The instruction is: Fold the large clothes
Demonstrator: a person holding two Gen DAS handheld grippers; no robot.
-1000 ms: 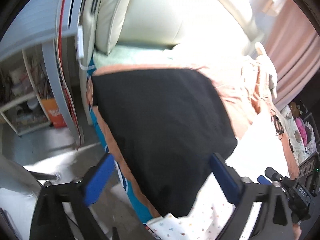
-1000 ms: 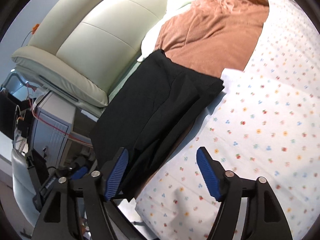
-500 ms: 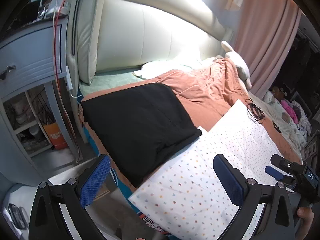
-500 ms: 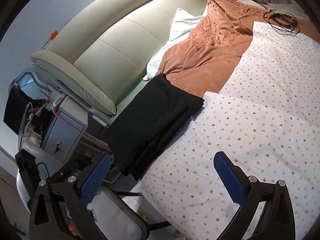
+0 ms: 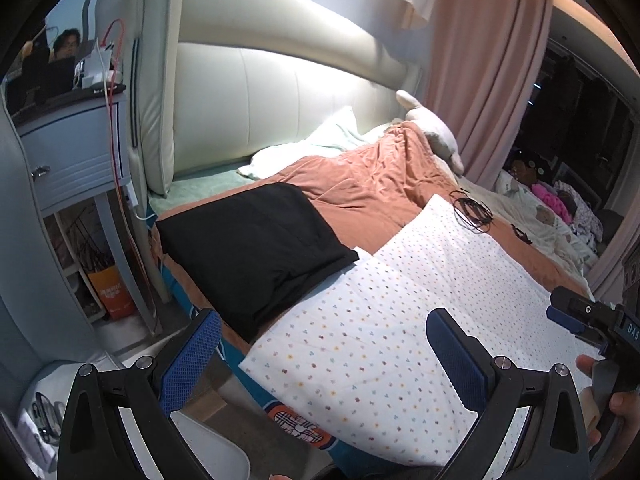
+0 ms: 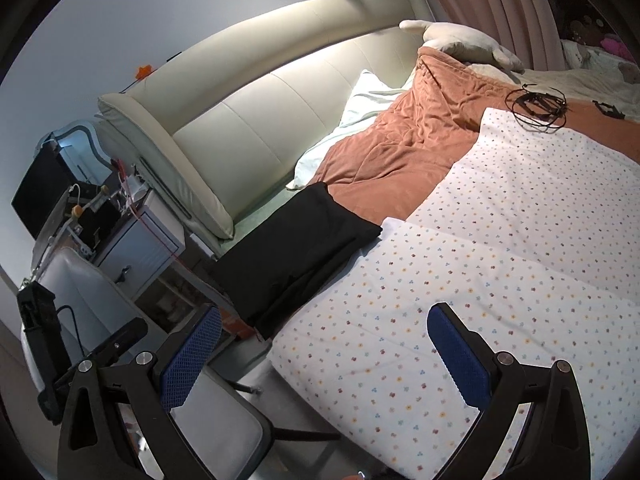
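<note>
A folded black garment (image 5: 252,248) lies flat on the near left corner of the bed, on the orange quilt (image 5: 368,184); it also shows in the right wrist view (image 6: 296,256). A white dotted sheet (image 5: 400,332) covers the bed to its right, also in the right wrist view (image 6: 500,260). My left gripper (image 5: 322,356) is open and empty, held back above the bed's near edge. My right gripper (image 6: 324,356) is open and empty, likewise back from the garment. The right gripper's body (image 5: 592,320) shows at the left view's right edge.
A padded cream headboard (image 5: 280,96) stands behind the bed. A grey-blue nightstand (image 5: 72,152) with red cables stands left of it. A white chair seat (image 6: 224,420) is below the grippers. Black cords (image 6: 536,106) and pillows (image 6: 464,38) lie farther along the bed.
Both grippers have drawn back and up from the black garment, which now lies farther off and folded. The right gripper's jaws have spread wider.
</note>
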